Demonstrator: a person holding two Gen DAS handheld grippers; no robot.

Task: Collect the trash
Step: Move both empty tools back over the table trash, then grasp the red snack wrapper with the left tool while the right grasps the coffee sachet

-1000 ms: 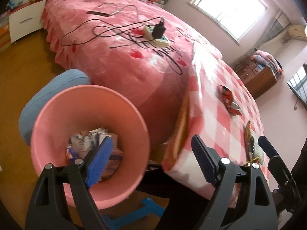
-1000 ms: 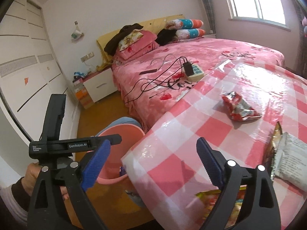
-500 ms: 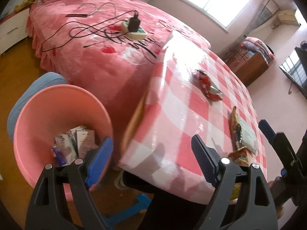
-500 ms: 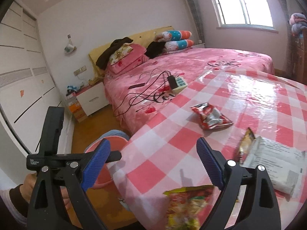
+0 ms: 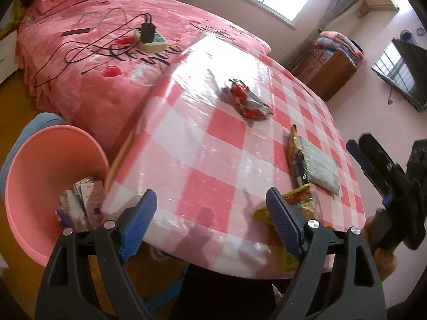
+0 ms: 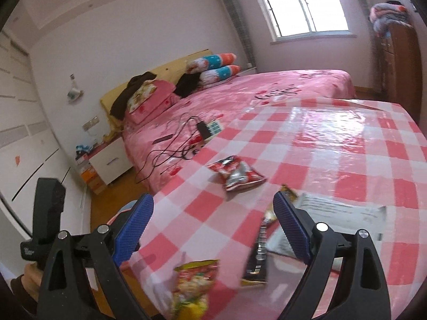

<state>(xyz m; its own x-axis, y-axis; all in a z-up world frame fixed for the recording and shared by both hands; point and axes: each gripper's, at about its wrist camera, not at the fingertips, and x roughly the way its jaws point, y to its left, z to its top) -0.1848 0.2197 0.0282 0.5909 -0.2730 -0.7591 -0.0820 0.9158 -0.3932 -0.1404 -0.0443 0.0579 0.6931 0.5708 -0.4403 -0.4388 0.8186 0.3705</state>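
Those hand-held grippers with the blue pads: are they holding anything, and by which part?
Nothing. The left hand-held gripper and right hand-held gripper are both open and empty above the checked table.

— Can any writing be read?

— Black script is seen on the bedspread (image 5: 149, 56), but no word can be made out. Print on the grey packet (image 6: 344, 213) and the left gripper's (image 6: 28, 252) label is too blurred.
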